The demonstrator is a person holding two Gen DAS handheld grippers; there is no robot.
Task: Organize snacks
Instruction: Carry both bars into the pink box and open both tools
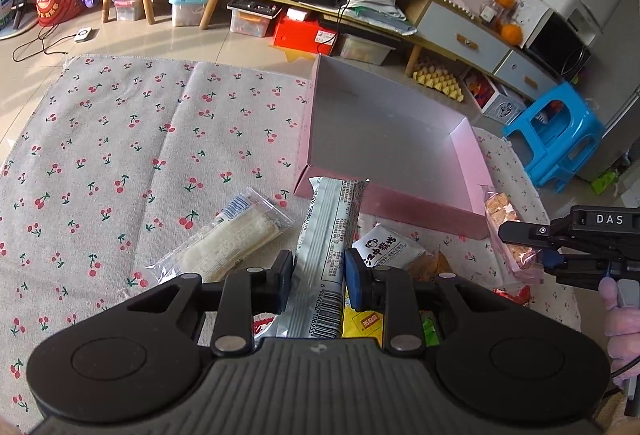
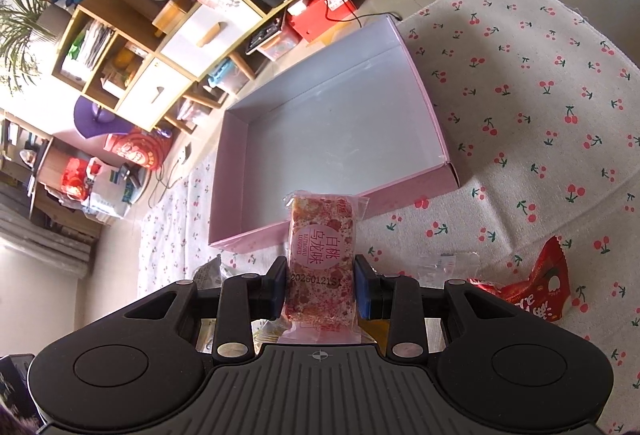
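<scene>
The pink-speckled nougat bar (image 2: pixel 322 259) in clear wrap stood clamped between the right gripper's (image 2: pixel 321 285) pads, its far end reaching over the near wall of the pink box (image 2: pixel 412 191); its lower end was hidden behind the gripper body. The left gripper (image 1: pixel 319 281) was closed on a long silver snack packet (image 1: pixel 328 255) whose tip touched the box's near wall and whose barcode end was cut off below. Beside it, short of the box, lay a clear-wrapped pale roll (image 1: pixel 230 239) and a white panda-print sachet (image 1: pixel 386 247), partly covered. The red wrapper (image 2: pixel 532 287) lay right of the box, its lettering unreadable.
</scene>
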